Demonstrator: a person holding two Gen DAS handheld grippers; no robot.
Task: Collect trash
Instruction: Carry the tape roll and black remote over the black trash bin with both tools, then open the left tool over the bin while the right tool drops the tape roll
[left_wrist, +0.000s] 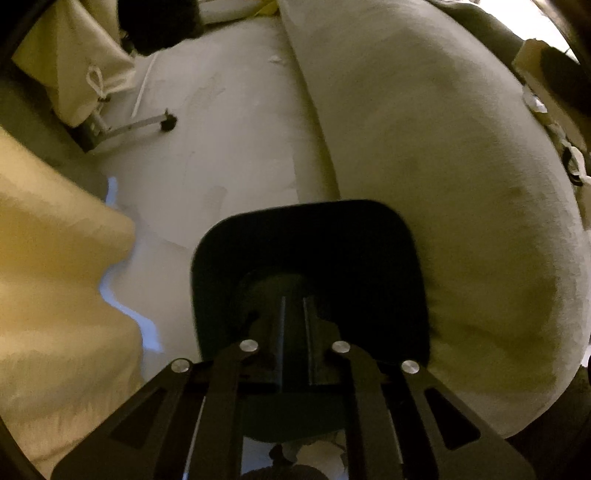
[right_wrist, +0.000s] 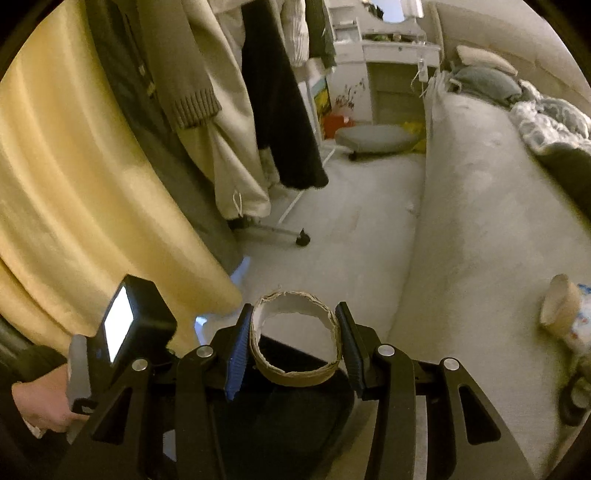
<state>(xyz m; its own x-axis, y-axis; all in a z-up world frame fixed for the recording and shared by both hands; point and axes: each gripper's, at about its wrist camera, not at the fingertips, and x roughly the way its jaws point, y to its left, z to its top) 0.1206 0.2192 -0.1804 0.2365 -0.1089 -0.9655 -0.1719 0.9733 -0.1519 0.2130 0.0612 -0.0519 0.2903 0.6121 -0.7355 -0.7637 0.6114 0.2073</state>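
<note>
My right gripper (right_wrist: 293, 332) is shut on a torn cardboard tape-roll core (right_wrist: 295, 373), its blue-padded fingers (right_wrist: 236, 354) pressing both sides, held just above a black trash bin (right_wrist: 280, 417). My left gripper (left_wrist: 293, 328) is shut on the rim of that same black bin (left_wrist: 310, 236), which fills the lower middle of the left wrist view. The left hand and its gripper body show at lower left in the right wrist view (right_wrist: 122, 332). A small white scrap (right_wrist: 410, 207) lies on the carpet by the sofa edge, and it also shows in the left wrist view (left_wrist: 276, 59).
A beige sofa (right_wrist: 491, 206) runs along the right with a crumpled wrapper and paper cup (right_wrist: 561, 306) on it. A yellow curtain (right_wrist: 74, 192) hangs left. A wheeled clothes rack (right_wrist: 273, 229) with coats stands ahead, with a grey floor cushion (right_wrist: 373, 136) beyond.
</note>
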